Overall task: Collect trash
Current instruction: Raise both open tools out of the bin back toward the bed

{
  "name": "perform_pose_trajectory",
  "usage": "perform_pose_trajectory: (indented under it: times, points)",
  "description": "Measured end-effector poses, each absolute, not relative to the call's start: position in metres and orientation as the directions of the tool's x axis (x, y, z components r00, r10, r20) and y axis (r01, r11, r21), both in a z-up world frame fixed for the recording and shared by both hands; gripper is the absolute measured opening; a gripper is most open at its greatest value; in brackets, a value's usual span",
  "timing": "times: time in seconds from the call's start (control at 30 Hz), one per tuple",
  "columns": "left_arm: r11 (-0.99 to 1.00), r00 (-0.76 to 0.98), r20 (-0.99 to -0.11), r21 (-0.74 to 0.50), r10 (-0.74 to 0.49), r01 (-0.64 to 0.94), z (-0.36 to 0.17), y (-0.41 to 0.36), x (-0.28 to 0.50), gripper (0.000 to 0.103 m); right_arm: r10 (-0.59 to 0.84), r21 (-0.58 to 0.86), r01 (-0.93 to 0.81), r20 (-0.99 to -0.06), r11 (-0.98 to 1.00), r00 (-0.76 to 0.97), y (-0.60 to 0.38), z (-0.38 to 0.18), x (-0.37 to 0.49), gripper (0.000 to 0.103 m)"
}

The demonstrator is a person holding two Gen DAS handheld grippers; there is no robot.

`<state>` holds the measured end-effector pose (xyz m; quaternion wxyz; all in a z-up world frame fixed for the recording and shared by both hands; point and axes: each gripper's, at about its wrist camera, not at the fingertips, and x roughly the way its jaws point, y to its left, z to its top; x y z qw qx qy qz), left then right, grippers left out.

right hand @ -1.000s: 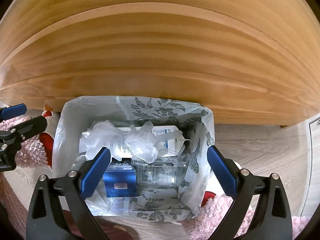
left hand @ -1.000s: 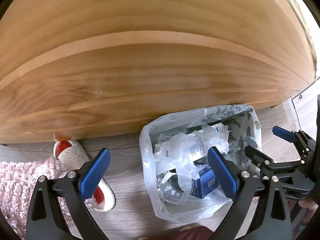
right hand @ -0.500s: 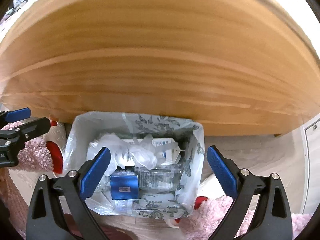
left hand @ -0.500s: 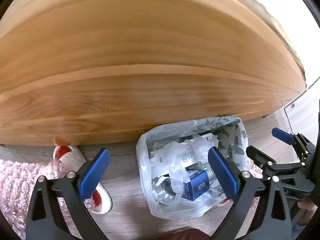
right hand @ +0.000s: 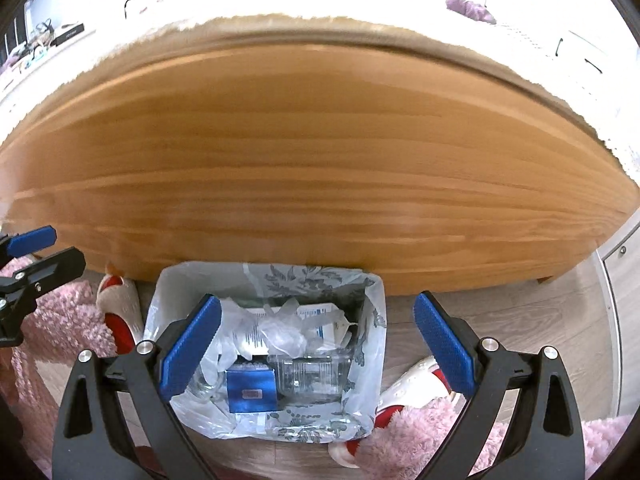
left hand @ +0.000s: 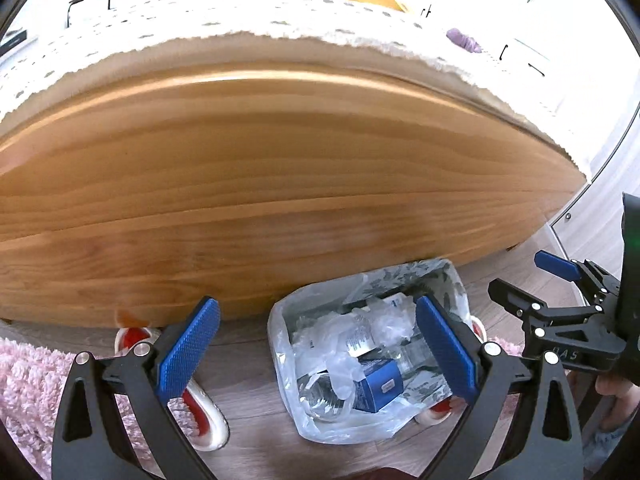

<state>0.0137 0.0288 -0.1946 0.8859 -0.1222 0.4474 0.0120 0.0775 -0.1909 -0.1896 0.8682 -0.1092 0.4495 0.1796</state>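
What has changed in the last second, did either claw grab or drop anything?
Both claws rose and drew back from the bag-lined trash bin, which now looks smaller, and the cloth-covered top of the wooden table has come into view. Nothing was grabbed or dropped: the left claw and right claw stay open and empty. The blue box and clear plastic container lie in the bin as before.

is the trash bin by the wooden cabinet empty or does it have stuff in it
It has stuff in it. The lined trash bin holds crumpled plastic wrap, a blue box and a clear container.
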Motion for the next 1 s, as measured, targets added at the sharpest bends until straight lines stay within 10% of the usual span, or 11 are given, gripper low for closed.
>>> perform_pose_trajectory:
  times: [1.0]
  points:
    - [0.979, 0.8, -0.598, -0.182, -0.039, -0.088, -0.11, 0.043, -0.009, 0.095, 0.31, 0.049, -0.355, -0.607, 0.934, 0.732, -0.217, -0.092, 0.061, 0.093]
